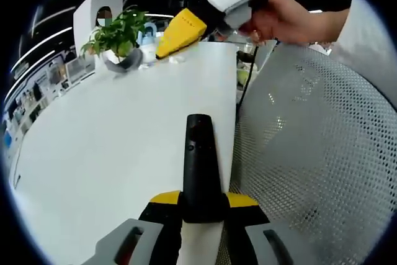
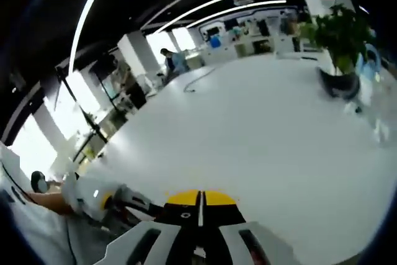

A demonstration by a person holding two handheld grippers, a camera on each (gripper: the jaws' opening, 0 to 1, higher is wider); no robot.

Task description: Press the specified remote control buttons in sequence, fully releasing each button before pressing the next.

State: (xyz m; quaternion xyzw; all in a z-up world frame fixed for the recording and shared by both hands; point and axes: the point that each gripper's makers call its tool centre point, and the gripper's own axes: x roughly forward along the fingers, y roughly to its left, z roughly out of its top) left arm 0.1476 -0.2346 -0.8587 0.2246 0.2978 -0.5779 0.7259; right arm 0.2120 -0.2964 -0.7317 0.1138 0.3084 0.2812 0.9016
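While gripped, remote control [image 1: 200,166] nears table [image 1: 111,147] edge.

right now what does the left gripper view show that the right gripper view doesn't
Left gripper view alone: a black remote control clamped in the left tool, a white mesh chair back, and the right tool held in a hand. Right gripper view alone: the right tool seen along its own closed jaws, holding nothing, a cable lying far off, and a person standing beyond. Both share the white table and the potted plant.
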